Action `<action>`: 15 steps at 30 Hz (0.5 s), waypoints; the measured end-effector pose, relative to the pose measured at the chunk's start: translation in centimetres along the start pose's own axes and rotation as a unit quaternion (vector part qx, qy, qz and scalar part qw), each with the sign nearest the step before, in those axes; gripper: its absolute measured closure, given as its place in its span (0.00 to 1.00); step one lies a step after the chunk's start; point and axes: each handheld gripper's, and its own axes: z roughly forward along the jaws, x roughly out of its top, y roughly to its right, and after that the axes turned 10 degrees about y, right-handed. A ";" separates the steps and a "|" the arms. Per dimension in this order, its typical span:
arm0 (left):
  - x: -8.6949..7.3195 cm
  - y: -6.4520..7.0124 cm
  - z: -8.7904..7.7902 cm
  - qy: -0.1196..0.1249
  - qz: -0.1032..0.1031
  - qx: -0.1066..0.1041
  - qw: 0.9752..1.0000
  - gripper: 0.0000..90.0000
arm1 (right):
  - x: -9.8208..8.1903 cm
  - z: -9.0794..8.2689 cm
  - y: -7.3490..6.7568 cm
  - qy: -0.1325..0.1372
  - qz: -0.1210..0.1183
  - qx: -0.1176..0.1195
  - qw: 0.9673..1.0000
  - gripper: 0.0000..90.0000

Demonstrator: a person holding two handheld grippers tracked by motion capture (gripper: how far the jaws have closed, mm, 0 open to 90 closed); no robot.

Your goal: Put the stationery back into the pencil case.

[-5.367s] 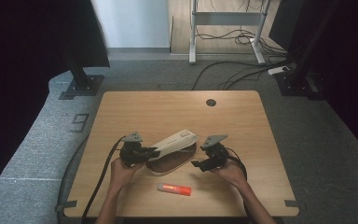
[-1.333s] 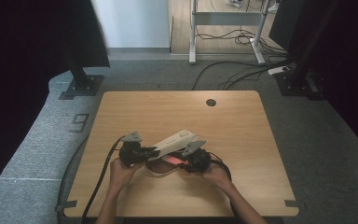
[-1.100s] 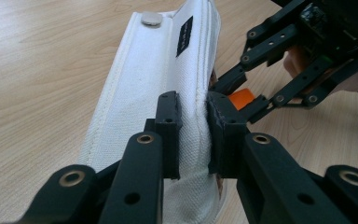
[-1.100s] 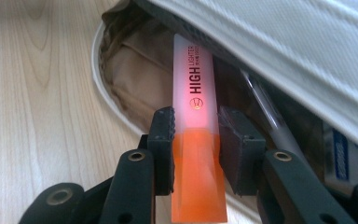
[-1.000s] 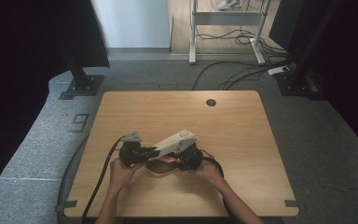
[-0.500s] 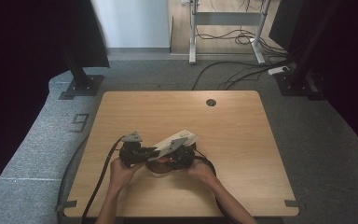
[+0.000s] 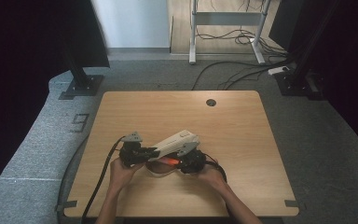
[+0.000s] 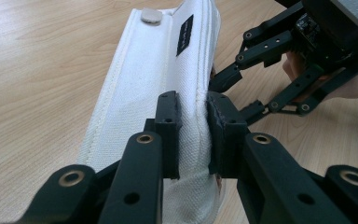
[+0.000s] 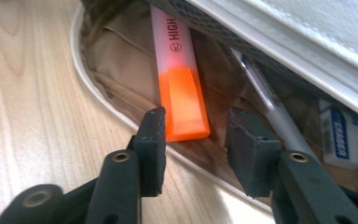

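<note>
A pencil case lies on the wooden table (image 7: 242,130), its white lid (image 7: 175,141) lifted at an angle. My left gripper (image 7: 142,153) is shut on the lid's edge (image 8: 154,70), whose fabric is pinched between the pads (image 8: 193,126). An orange highlighter (image 9: 182,93) lies in the case's brown inside (image 9: 116,65) under the lid and glows orange in the high view (image 7: 169,161). My right gripper (image 7: 182,163) sits at the case's mouth. Its jaws have just been opening and stand open (image 9: 196,126) around the highlighter's end without pressing it.
Inside the case a white pen (image 9: 270,112) and a small eraser with a blue label (image 9: 342,140) lie right of the highlighter. The right gripper's linkage (image 8: 279,70) is close beside the lid. A round cable hole (image 7: 210,102) sits at the table's far edge.
The highlighter went from the table in front of the case into the case. The right hand moved left until it reached the raised lid. The left hand kept still.
</note>
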 end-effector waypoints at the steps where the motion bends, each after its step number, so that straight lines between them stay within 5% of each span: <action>1: 0.0 0.0 0.0 0.000 0.000 0.000 1.000 0.84 | -0.1 0.0 0.0 0.000 0.000 -0.004 1.000 0.67; 8: -0.1 0.0 0.0 0.001 -0.001 0.001 1.000 0.84 | 0.0 0.4 0.1 0.004 0.007 -0.023 1.000 0.78; 15: -0.1 -0.1 0.0 0.004 0.000 0.002 1.000 0.84 | 0.2 1.4 0.3 0.011 0.008 -0.032 0.999 0.78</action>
